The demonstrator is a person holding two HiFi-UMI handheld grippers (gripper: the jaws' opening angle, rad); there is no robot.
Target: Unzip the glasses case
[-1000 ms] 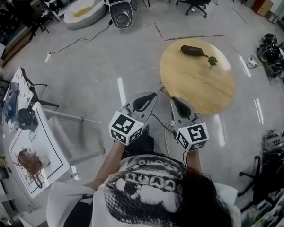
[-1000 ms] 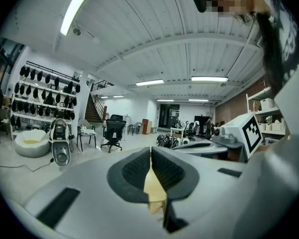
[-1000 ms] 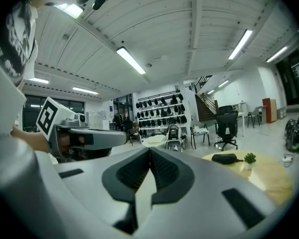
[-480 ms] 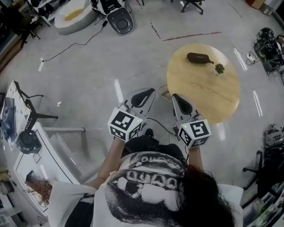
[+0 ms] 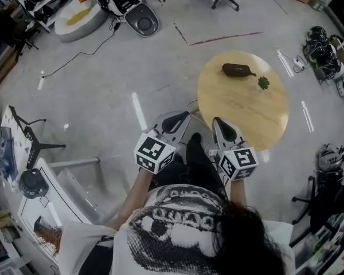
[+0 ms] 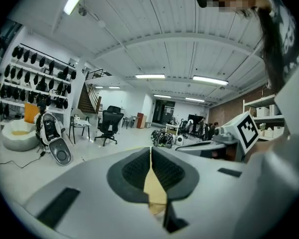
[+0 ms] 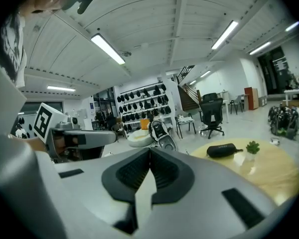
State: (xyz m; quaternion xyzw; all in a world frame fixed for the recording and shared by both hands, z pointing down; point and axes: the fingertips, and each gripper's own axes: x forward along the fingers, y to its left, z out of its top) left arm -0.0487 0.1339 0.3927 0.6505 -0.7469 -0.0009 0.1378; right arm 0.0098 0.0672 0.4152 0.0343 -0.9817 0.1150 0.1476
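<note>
Both hand-held grippers have drifted nearer the round table [image 5: 241, 105] than a second ago. The left hand-held gripper [image 5: 180, 118] is clenched on nothing, and so is the right hand-held gripper [image 5: 221, 126], which is at the table's near edge. The dark glasses case [image 5: 237, 69] lies on the far side, near a small plant [image 5: 264, 83] and well apart from both.

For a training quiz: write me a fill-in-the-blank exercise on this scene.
The glasses case lies on a ___ wooden table.
Beside the case stands a small green ___.
The left gripper and the right gripper both have their jaws ___, holding nothing.
Missing words: round; plant; shut.
</note>
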